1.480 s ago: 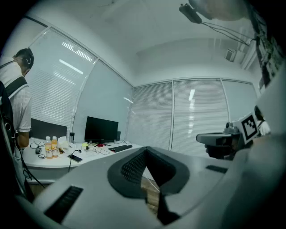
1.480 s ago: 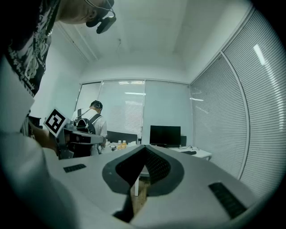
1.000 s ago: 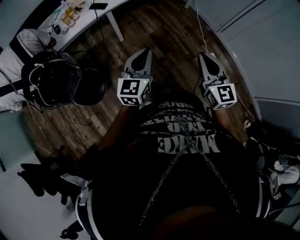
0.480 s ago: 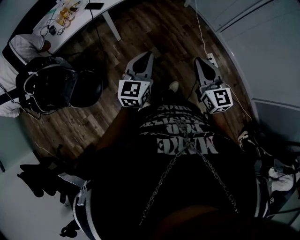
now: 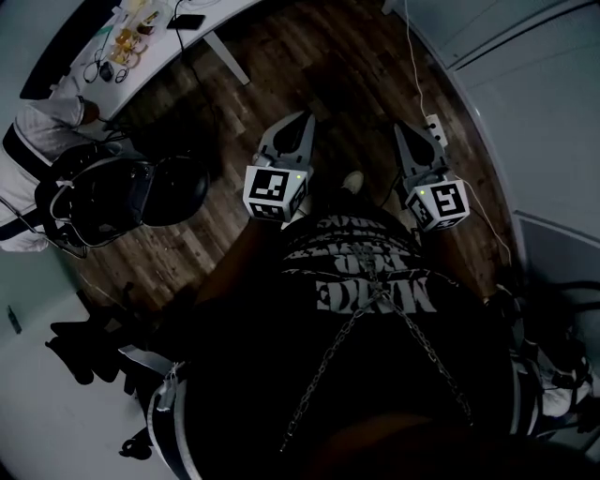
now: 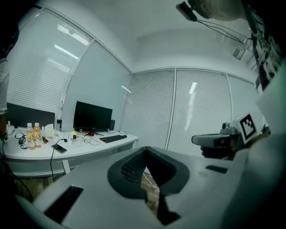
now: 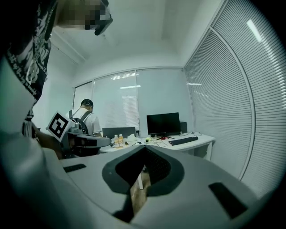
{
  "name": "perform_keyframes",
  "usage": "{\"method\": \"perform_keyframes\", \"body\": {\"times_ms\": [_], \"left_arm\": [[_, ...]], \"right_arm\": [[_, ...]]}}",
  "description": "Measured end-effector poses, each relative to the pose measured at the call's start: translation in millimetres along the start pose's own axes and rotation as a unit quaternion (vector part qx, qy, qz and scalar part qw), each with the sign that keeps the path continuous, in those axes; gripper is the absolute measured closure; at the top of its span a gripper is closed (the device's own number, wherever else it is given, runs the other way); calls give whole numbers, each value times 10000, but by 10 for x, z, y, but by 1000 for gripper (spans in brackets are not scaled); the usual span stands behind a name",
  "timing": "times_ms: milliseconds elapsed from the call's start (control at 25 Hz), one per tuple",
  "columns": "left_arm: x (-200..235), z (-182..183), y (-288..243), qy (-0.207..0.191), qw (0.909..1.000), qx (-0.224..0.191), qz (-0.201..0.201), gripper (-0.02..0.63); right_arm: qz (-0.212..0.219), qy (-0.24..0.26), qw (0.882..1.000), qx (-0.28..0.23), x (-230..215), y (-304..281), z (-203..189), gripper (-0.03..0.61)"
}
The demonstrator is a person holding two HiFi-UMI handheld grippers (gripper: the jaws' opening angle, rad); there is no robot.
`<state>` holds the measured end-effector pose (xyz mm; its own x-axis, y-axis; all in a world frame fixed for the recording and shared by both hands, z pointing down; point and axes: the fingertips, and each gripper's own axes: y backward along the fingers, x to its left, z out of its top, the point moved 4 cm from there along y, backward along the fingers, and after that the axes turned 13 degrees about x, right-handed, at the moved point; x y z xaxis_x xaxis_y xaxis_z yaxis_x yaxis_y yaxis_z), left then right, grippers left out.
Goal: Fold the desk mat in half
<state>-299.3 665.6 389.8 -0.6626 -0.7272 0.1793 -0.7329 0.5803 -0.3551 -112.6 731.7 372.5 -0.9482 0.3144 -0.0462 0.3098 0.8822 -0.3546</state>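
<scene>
Overhead, left hand-held gripper (image 5: 303, 119) and right hand-held gripper (image 5: 403, 131) side by side above dark wooden floor (image 5: 309, 66), white bench (image 5: 202, 23) well apart, left gripper view, jaws closed, empty, dark flat oblong thing (image 6: 114, 138), mat or keyboard unclear, on bench far beyond, right gripper view, likewise closed, empty.

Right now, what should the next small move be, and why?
Probably step toward the white desk: both the left gripper and right gripper are shut, empty, and held over the wooden floor, well short of it.
</scene>
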Motion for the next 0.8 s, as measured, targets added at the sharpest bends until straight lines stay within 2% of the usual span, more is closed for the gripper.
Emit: {"method": "perform_keyframes", "body": {"times_ms": [160, 320, 440, 640, 800], "left_arm": [[-103, 162, -434, -112, 9998, 53, 164, 607], [-237, 483, -816, -251, 9994, -112, 205, 607], [-241, 698, -1035, -56, 9996, -173, 216, 607], [-222, 911, -1181, -9, 9990, -176, 415, 607], [-274, 979, -1261, -17, 9991, -159, 402, 607]], "right_arm": [[99, -131, 9997, -192, -479, -44, 38, 580], [90, -150, 9990, -403, -1011, -28, 157, 580], [9, 4, 9989, -470, -1320, -28, 331, 580], [17, -10, 9988, -481, -1567, -59, 510, 580], [53, -89, 9983, -572, -1684, -34, 496, 580]]}}
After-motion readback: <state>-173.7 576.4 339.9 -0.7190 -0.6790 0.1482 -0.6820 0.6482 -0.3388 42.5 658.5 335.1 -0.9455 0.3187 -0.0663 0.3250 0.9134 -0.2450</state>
